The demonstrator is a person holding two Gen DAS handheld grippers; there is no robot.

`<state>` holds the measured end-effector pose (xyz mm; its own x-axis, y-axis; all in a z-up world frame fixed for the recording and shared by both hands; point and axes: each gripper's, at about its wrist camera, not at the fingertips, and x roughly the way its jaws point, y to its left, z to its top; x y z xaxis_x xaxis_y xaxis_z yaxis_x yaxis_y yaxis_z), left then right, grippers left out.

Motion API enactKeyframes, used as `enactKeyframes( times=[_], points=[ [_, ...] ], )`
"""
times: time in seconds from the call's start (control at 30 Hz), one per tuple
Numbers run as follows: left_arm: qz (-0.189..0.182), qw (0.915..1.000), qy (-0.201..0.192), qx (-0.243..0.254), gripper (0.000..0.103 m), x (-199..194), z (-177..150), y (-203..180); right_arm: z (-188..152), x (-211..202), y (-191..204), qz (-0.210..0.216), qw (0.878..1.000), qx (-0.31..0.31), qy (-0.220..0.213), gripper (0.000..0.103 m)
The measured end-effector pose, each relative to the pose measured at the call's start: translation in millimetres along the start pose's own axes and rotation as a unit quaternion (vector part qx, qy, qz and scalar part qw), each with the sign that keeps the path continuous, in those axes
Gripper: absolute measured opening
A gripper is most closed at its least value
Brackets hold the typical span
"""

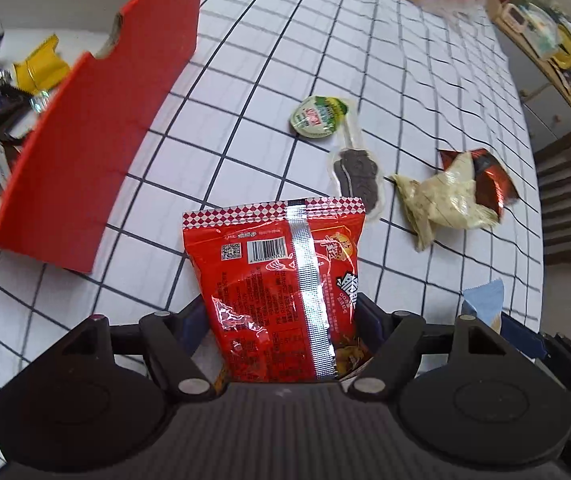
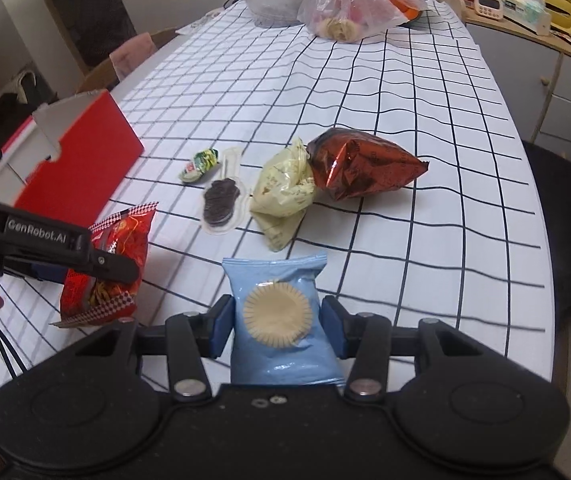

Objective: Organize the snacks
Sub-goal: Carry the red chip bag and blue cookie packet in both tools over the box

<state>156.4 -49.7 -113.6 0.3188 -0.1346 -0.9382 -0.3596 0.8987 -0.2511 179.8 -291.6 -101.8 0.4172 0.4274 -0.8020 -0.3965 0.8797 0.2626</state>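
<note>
Both hands are loaded at once: the left tool (image 1: 281, 312) is clamped about halfway shut on a red snack bag (image 1: 281, 280), its pads pressing the bag's sides, and the right tool (image 2: 273, 326) is closed rather tighter on a pale blue packet (image 2: 279, 320) with a ruffled pastry pictured on it. Both packs look lifted just clear of the checked counter (image 2: 425, 200). Off to the left stands the red box (image 1: 85, 152), open at the top, and a handful of wrappers already lie inside it, a yellow one (image 1: 39, 68) among them, so some of the sorting seems done. Four things are left out on the cloth, well apart from the box: a small green-lidded cup (image 1: 317, 116), a clear-wrapped dark biscuit (image 1: 359, 178) just beside it, a cream packet (image 2: 283, 196), and a shiny red-brown bag (image 2: 361, 164) touching the cream one. I'd reckon the job somewhere past the middle, with these two packs bound for the box and the other four to follow.
</note>
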Motion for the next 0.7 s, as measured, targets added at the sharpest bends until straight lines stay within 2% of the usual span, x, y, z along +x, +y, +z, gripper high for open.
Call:
enactKeyframes(
  times=[0.17, 0.33, 0.7],
  points=[
    [0.000, 0.9988, -0.025, 0.041, 0.075, -29, -8, -4, 1, -18, 7, -0.003, 1.000, 0.014, -0.010, 0.046],
    [0.001, 0.9978, -0.033, 0.057, 0.075, -54, -9, 1, 7, -31, 22, -0.008, 1.000, 0.015, -0.019, 0.046],
    [-0.018, 0.9947, -0.056, 0.084, 0.075, -111, 4, 31, 36, -49, 87, -0.007, 0.999, 0.009, -0.051, 0.046]
  ],
)
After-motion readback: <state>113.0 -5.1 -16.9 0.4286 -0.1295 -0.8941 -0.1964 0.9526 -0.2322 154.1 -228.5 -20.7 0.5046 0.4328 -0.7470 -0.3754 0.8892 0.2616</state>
